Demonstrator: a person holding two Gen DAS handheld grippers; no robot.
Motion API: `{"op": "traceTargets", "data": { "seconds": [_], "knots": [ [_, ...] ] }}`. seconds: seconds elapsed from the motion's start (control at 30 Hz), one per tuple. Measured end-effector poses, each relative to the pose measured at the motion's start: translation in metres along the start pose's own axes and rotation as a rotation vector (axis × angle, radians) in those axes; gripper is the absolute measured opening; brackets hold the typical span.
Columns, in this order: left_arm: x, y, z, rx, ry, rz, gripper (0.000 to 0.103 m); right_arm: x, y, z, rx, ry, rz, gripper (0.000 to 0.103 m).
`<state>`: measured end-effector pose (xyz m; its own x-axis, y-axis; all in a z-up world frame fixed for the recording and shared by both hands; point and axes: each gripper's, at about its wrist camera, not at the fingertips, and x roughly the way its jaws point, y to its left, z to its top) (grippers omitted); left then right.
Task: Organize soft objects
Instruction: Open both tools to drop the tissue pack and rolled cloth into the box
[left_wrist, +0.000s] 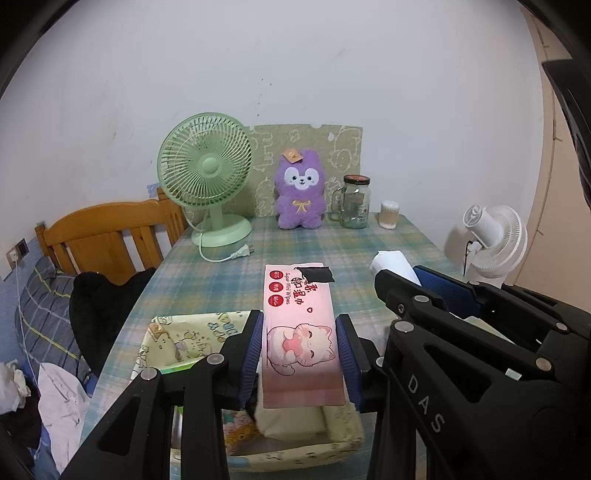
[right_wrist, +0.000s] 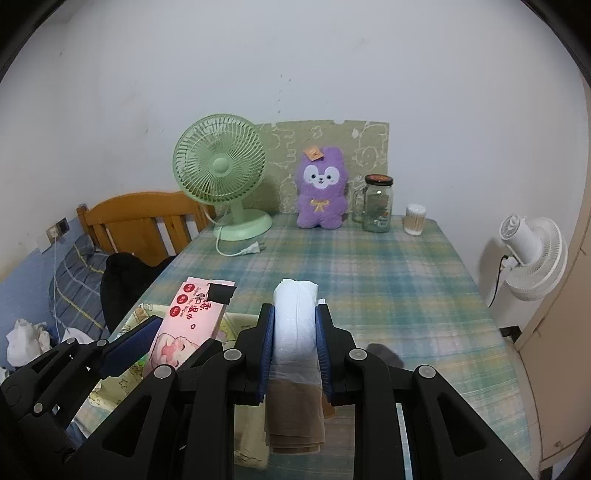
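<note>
Left tool (left_wrist: 301, 354) clamped on pink wipes pack (left_wrist: 295, 314), pack jutting ahead, hanging over cloth storage bin (left_wrist: 177, 332) just below. Right tool (right_wrist: 295, 341) pinched shut on white tissue pack (right_wrist: 295, 314), beside bin's right edge. Judgement: lower each pack into bin before letting go; keep squeeze light, packs deform. Both tools tilted downward, side by side, nearly parallel over counter (right_wrist: 388, 277).

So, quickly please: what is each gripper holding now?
Left gripper: closed on the pink wipes pack.
Right gripper: closed on the white tissue pack.
</note>
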<state>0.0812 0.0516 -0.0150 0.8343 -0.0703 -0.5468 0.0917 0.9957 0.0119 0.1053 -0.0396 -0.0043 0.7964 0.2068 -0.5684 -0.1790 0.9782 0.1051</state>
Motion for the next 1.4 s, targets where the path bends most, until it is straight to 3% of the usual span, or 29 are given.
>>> {"op": "traceTargets", "data": {
  "seconds": [0.7,0.83,1.03,1.1,1.2,1.27,1.3,1.4],
  "knots": [
    [0.024,0.055,-0.02,-0.034,0.081,0.051,0.041,0.049,0.051,-0.013,-0.023,0.079,0.079,0.025],
    [0.028,0.065,-0.026,-0.055,0.095,0.056,0.065,0.058,0.06,-0.018,-0.035,0.099,0.098,0.025],
    [0.033,0.076,-0.034,-0.072,0.119,0.071,0.071,0.069,0.071,-0.024,-0.044,0.124,0.127,0.026],
    [0.034,0.079,-0.036,-0.078,0.124,0.078,0.074,0.072,0.074,-0.025,-0.048,0.133,0.132,0.029],
    [0.036,0.081,-0.038,-0.082,0.129,0.097,0.076,0.074,0.077,-0.027,-0.047,0.132,0.117,0.044],
    [0.038,0.083,-0.039,-0.091,0.14,0.088,0.078,0.076,0.078,-0.029,-0.048,0.132,0.108,0.066],
    [0.038,0.084,-0.039,-0.096,0.141,0.086,0.079,0.077,0.078,-0.029,-0.041,0.137,0.114,0.071],
    [0.035,0.083,-0.04,-0.087,0.126,0.1,0.084,0.076,0.077,-0.03,-0.019,0.139,0.133,0.078]
  ]
}}
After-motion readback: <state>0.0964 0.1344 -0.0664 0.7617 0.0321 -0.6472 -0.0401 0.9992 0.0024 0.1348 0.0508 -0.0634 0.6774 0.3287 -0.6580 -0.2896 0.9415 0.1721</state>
